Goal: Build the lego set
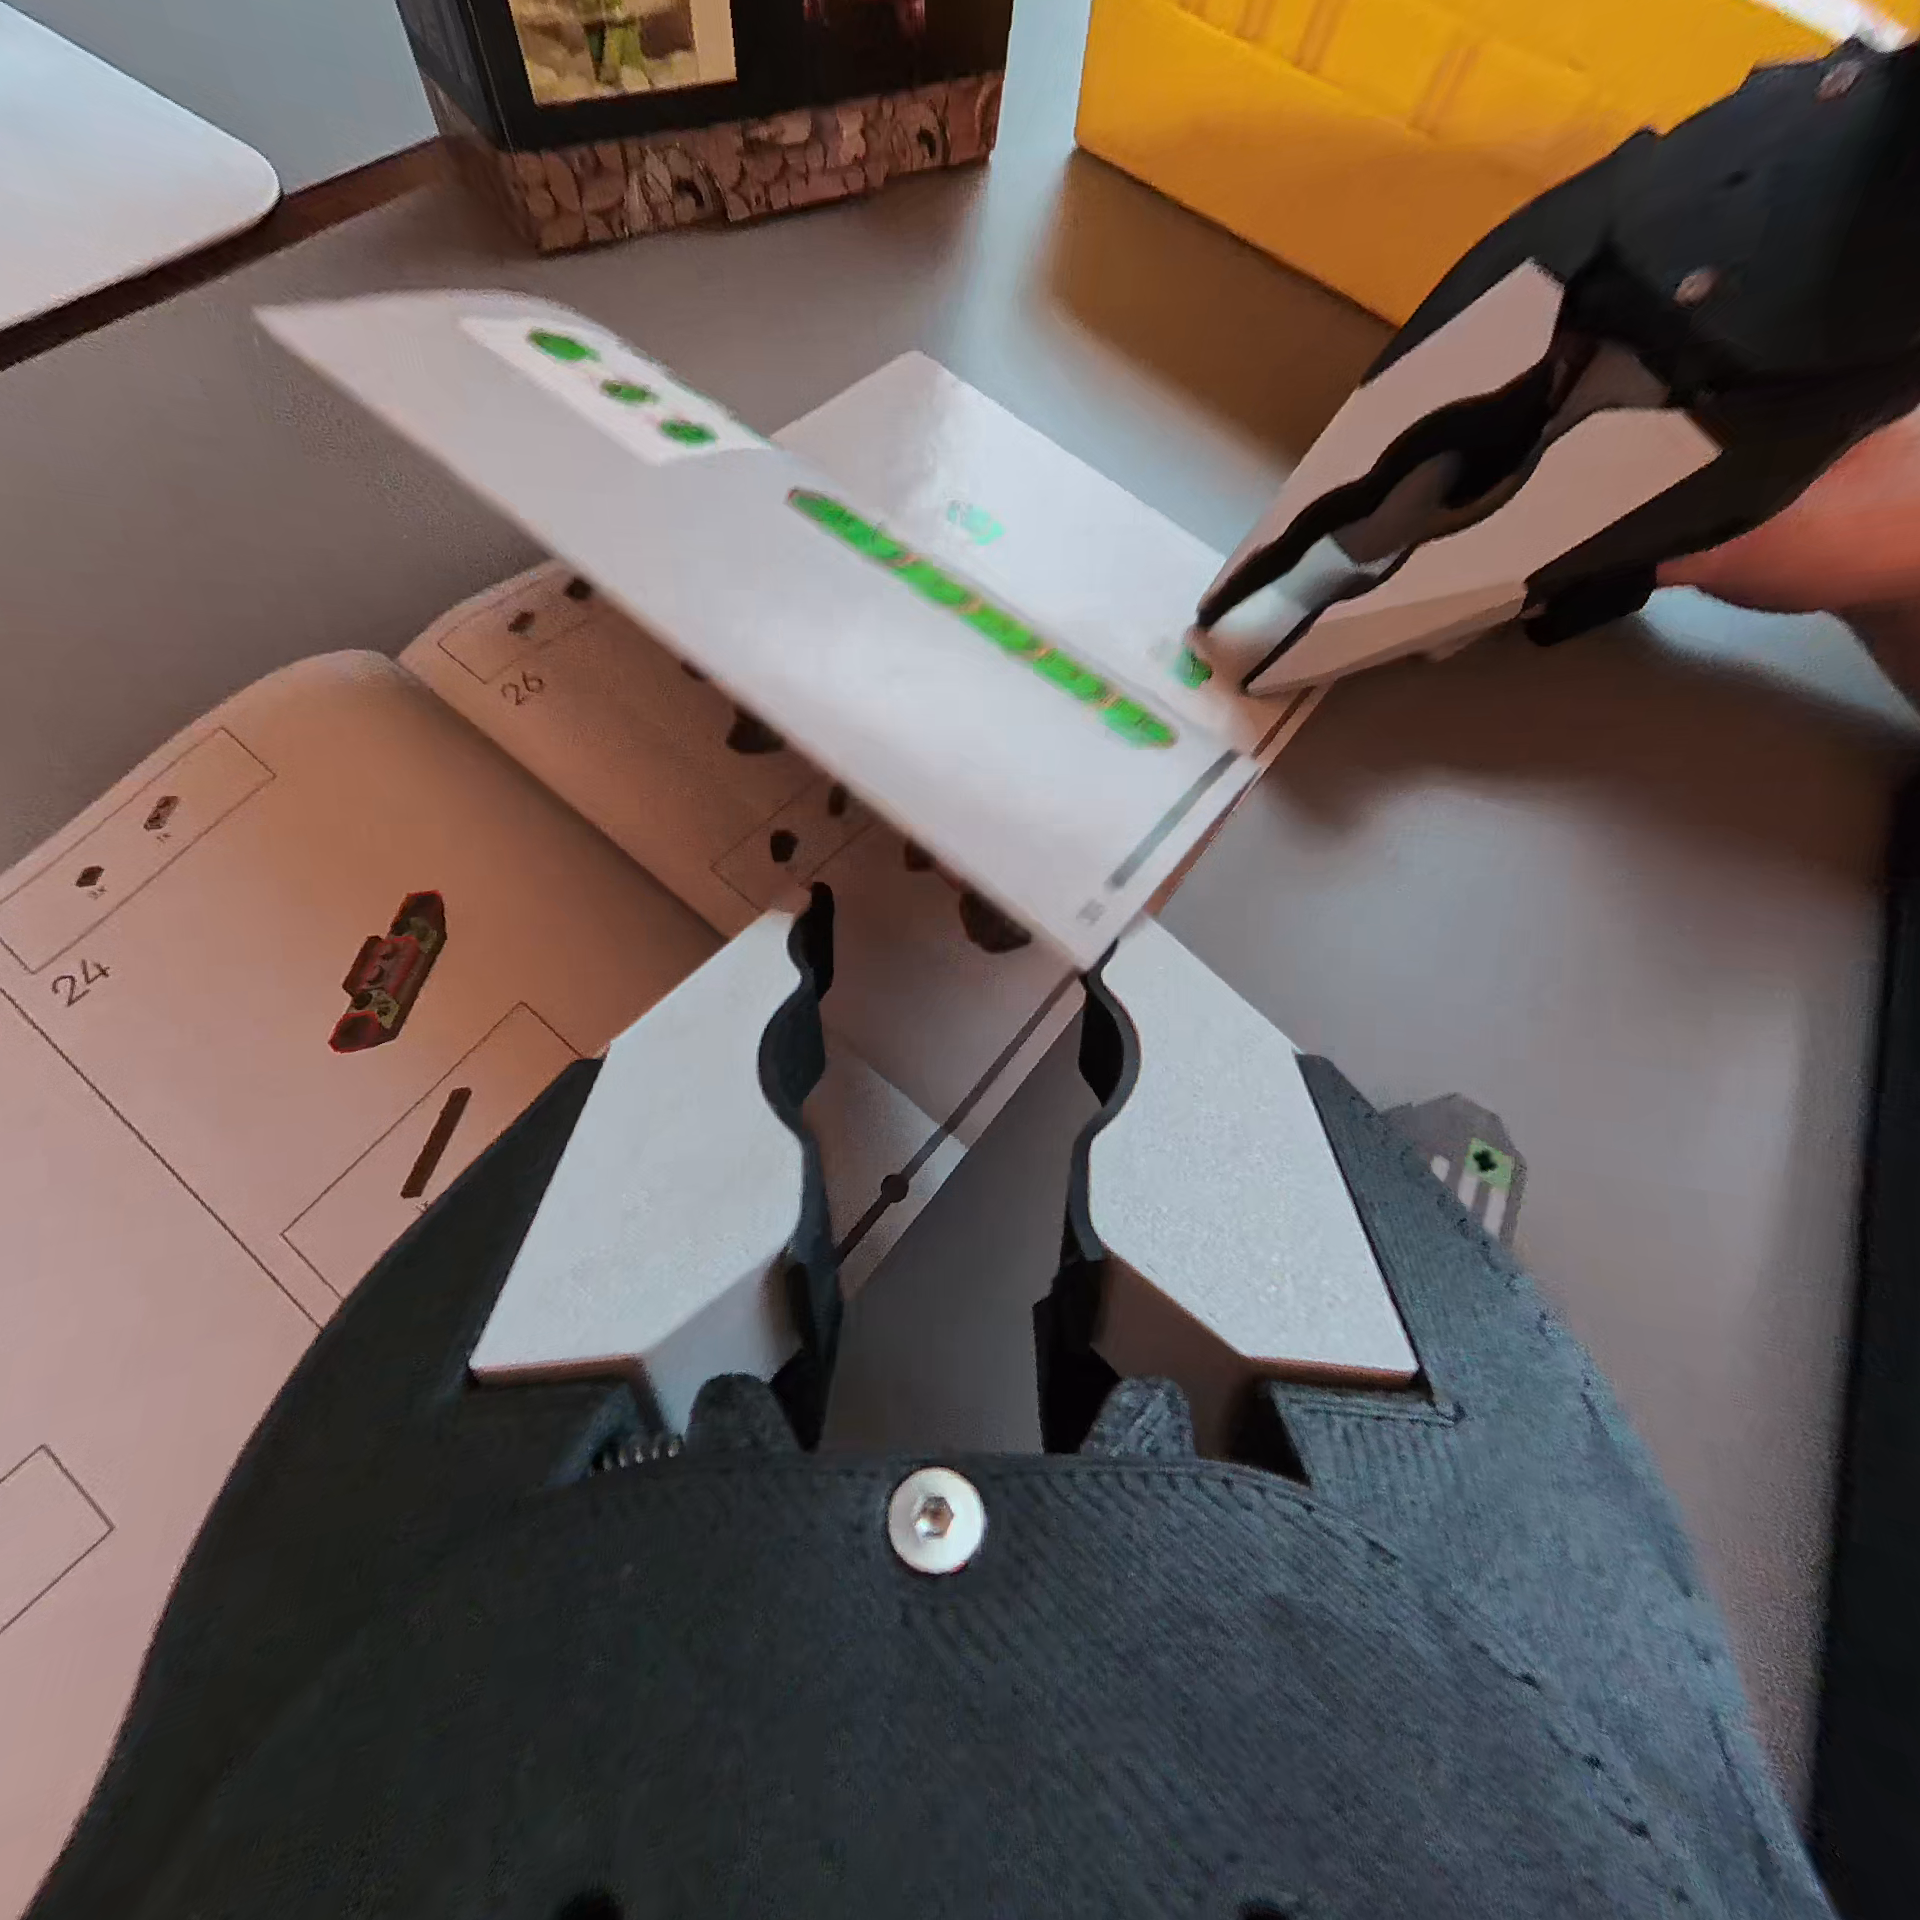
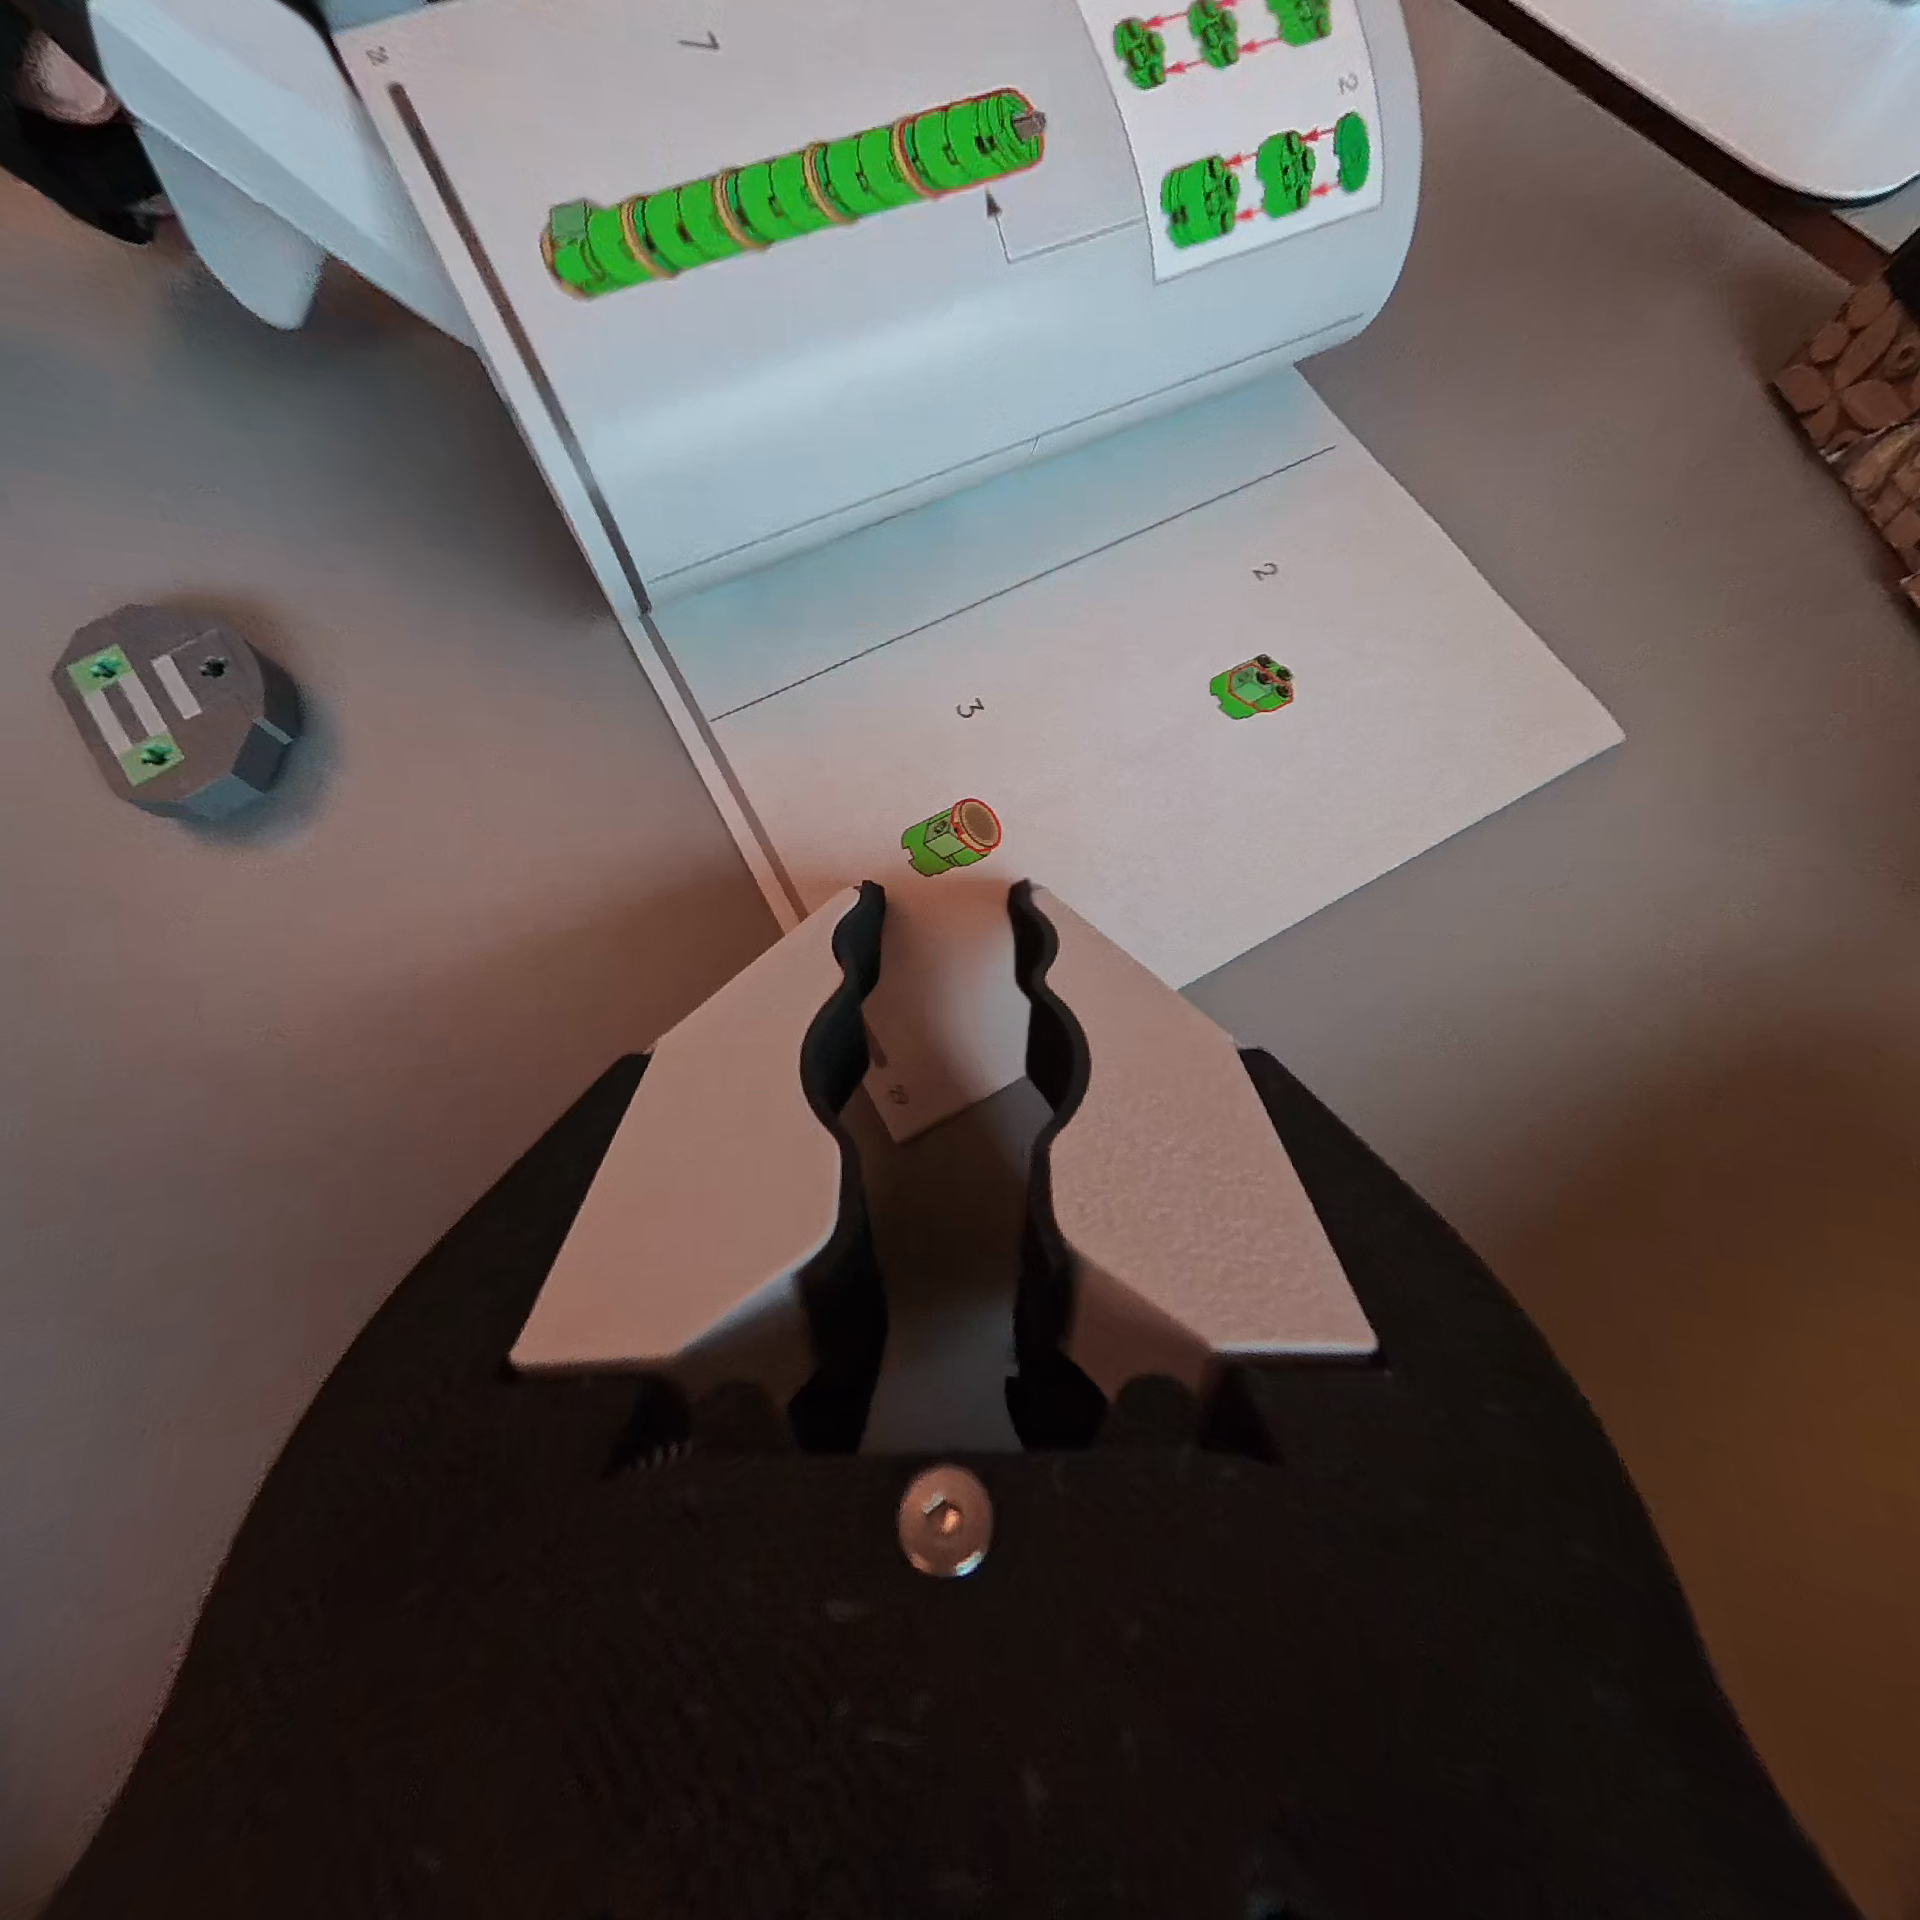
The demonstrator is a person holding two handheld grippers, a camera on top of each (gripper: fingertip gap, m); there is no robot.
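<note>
The instruction booklet (image 1: pixel 343 935) lies open on the counter (image 1: pixel 1507 935), and one raised page (image 1: pixel 727 582) stands at a slant across the middle of the left wrist view, its long free edge running from upper left down to lower right.

The left gripper (image 1: pixel 956 935) has its jaws parted with nothing clamped. The page's near corner sits right at the tip of the right-hand finger, apparently just resting there, though blur makes contact hard to judge.

The right gripper (image 1: pixel 1226 655) comes in from the upper right of that frame, its tips down on the flat page beneath. In its own view its jaws stand apart over the page corner, holding nothing.

A small grey lego assembly (image 2: pixel 177 717) sits off to the left, well apart from both. The left gripper is the nearer to the lifted page.
</note>
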